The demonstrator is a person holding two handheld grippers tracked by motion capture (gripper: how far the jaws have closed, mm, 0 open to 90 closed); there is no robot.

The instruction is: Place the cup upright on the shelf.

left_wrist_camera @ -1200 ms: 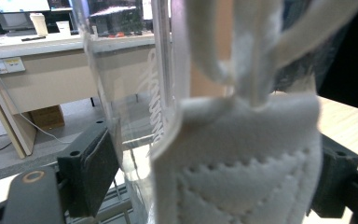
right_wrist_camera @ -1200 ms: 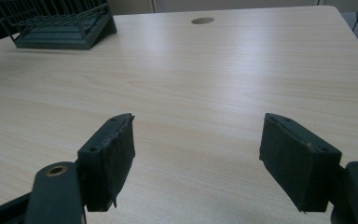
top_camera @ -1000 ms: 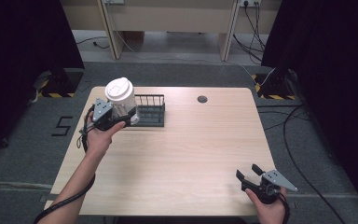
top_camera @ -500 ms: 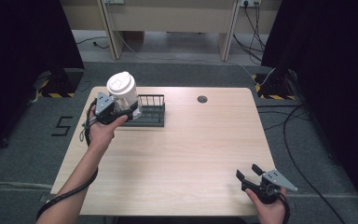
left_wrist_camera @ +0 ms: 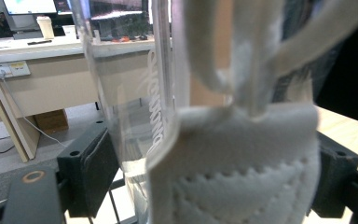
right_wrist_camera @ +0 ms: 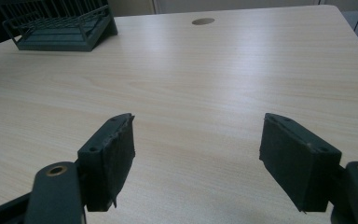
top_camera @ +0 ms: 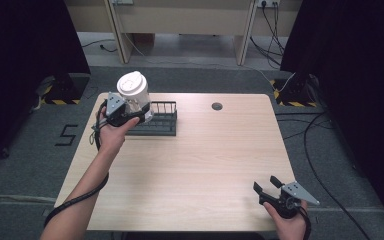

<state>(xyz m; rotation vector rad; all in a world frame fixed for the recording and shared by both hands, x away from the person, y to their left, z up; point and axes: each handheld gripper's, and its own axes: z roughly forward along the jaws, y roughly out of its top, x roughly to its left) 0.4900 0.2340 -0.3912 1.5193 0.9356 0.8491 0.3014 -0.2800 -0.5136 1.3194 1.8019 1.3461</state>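
Gripping a clear cup (top_camera: 134, 95) with a white lid, the left gripper (top_camera: 121, 112) holds it lifted just above the near-left end of the black wire rack (top_camera: 156, 120) – its jaws clamped on the cup's body, where a white padded sleeve (left_wrist_camera: 235, 163) wraps it. Thin clear plastic like this looks light but slippery and easily crushed, so the sleeve seems the safest place to hold, with gentle pressure. Well away from the rack, at the table (top_camera: 195, 165)'s near right corner, the right gripper (top_camera: 269, 186) rests with jaws spread wide – empty
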